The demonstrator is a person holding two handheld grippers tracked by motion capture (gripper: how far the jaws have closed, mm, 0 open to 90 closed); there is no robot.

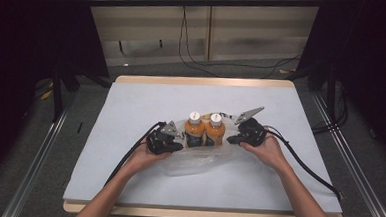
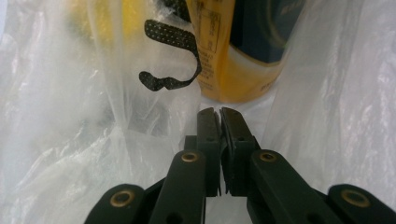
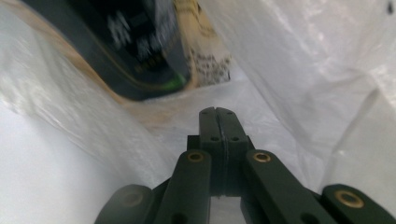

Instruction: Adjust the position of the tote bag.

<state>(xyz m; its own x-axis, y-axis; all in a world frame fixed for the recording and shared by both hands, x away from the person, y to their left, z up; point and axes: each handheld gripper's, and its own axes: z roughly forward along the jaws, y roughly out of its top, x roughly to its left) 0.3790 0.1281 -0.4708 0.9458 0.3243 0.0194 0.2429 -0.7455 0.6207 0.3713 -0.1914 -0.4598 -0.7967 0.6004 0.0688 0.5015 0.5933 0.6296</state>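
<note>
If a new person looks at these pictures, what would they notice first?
First, two orange bottles with white caps, standing side by side in a clear plastic bag at the middle of the white table. Next, the left gripper and the right gripper, each at one side of the bag, jaws shut on the plastic.

White-topped table [image 1: 146, 101], grey floor [image 1: 28, 165], cables [image 1: 193, 58], dark curtains [image 1: 29, 45].

bottles [image 1: 204, 131]: orange liquid, white caps, dark labels
bag [image 1: 198, 161]: clear/whitish plastic, see-thru
strip [image 2: 173, 56]: black w/ fine pale dots
grippers [image 1: 165, 143]: black; brass-coloured pins, grey top plates
table [image 1: 131, 105]: pale grey-white cover, tan edge
</note>
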